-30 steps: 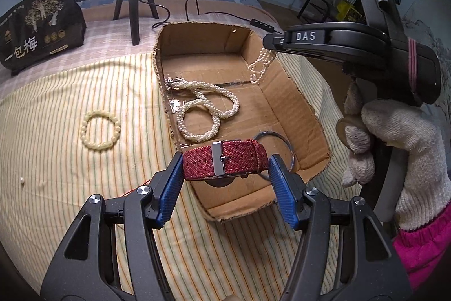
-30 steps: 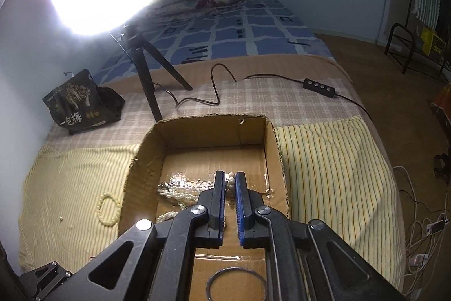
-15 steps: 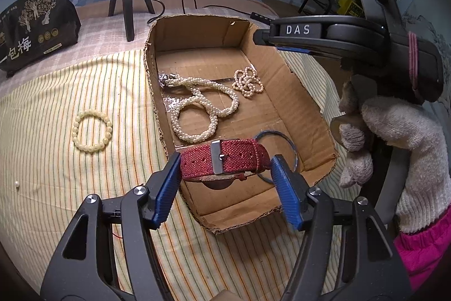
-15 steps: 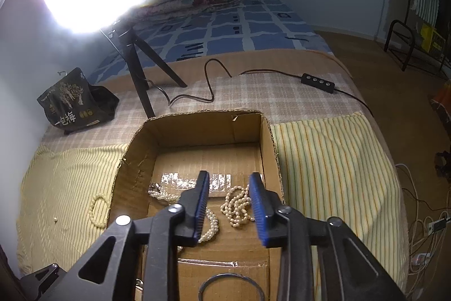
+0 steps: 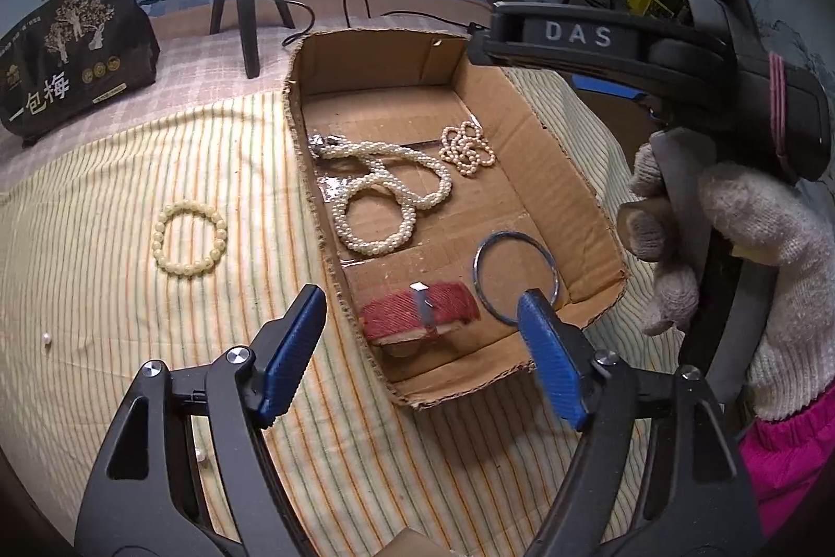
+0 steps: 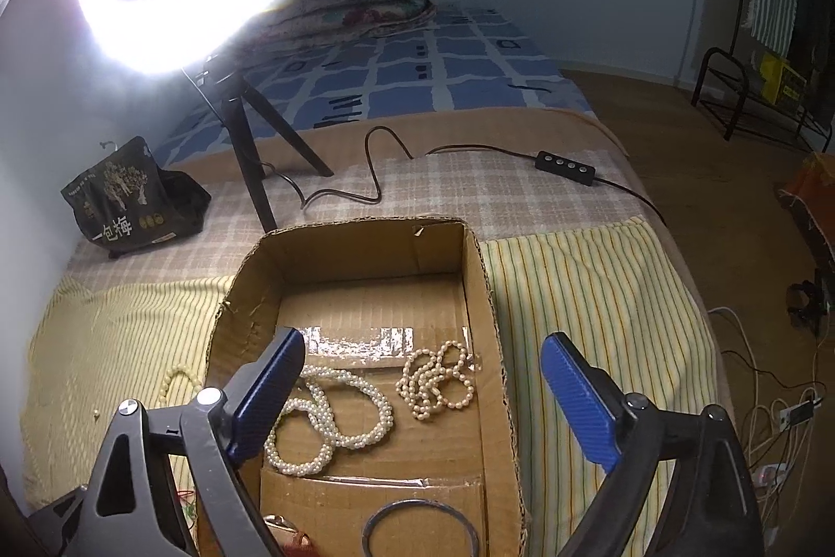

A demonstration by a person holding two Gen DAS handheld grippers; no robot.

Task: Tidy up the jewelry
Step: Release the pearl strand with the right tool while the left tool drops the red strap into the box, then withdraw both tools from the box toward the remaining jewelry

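Cardboard box (image 5: 543, 170) at frame centre holds a red watch strap (image 5: 420, 309) near its lower edge, a metal ring (image 5: 514, 277) just right of it, a pearl necklace (image 5: 383, 197) and a small bead cluster (image 5: 468, 150) above. Left gripper (image 5: 422, 335) and right gripper (image 6: 422, 384) both stand spread wide, empty. Bead bracelet (image 5: 189, 238) lies on striped cloth (image 5: 130, 170), left of the box.

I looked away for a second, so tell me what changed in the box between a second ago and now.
The left gripper opened and let go of the red watch, now lying in the cardboard box. The right gripper released the small pink pearl strand and opened wide. The white pearl necklace, metal bangle and yellow bead bracelet stayed put.
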